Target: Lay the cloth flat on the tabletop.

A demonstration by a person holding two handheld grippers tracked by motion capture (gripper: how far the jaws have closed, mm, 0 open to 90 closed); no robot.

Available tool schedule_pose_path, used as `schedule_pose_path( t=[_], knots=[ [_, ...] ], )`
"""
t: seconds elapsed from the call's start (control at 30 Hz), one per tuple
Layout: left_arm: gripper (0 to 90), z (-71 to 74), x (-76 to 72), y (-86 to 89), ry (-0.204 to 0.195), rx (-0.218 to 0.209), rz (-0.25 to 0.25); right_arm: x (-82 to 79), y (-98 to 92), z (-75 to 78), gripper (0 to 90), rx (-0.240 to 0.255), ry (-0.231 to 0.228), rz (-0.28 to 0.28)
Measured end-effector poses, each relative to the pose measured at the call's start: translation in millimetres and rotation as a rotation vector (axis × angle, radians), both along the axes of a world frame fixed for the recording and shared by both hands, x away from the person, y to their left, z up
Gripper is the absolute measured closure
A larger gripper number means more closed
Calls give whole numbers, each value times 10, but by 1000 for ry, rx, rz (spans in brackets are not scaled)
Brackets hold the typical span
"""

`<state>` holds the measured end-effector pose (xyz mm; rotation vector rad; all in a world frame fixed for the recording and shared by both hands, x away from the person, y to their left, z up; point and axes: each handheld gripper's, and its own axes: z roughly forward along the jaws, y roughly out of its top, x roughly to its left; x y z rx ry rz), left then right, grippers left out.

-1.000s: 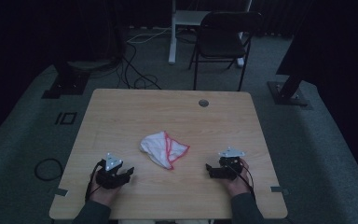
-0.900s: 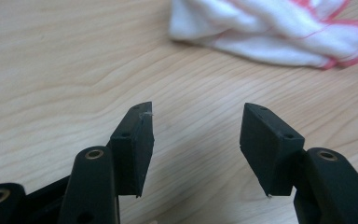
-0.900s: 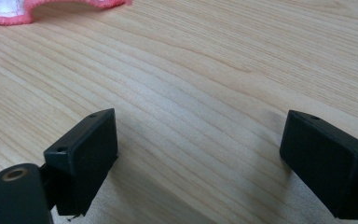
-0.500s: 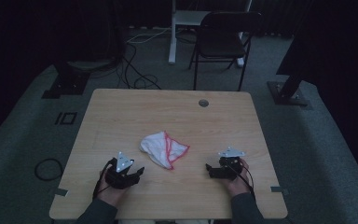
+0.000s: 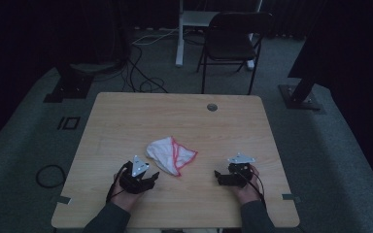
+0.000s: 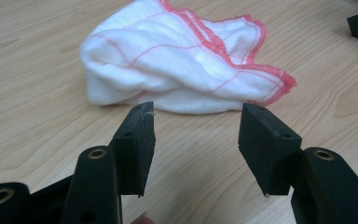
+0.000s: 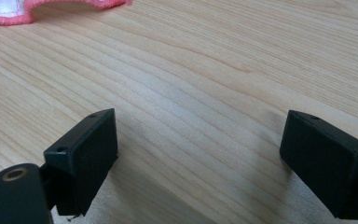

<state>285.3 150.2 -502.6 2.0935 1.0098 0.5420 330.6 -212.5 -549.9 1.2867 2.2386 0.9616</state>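
A light wooden table (image 5: 126, 121) lies under both grippers, with a small round grommet (image 5: 212, 107) set in its far edge, well beyond them. Farther off, past that edge, stands a dark folding chair (image 5: 233, 43). A coiled black cable (image 5: 48, 175) rests on the grey carpet, out to the left gripper's outer side.

one white cloth (image 5: 170, 155) with red edging; two black grippers: left gripper (image 5: 151, 176), right gripper (image 5: 218, 176); one wooden table (image 5: 126, 121); one folding chair (image 5: 233, 39) behind.
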Motion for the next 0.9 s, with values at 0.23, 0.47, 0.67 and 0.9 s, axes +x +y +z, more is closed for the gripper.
schedule_pose_path(
  t=[0.23,0.47,0.67,0.9],
  knots=[
    [468,14,54,-170,-9,8,-34,0,0,0,112,0,0,0],
    [433,-13,94,-360,-19,30,-60,0,0,0,112,0,0,0],
    [390,-51,141,-499,-20,30,-73,0,-1,0,112,0,-1,0],
    [315,-87,196,-667,-24,56,-84,0,-1,0,112,0,-1,0]
  ],
)
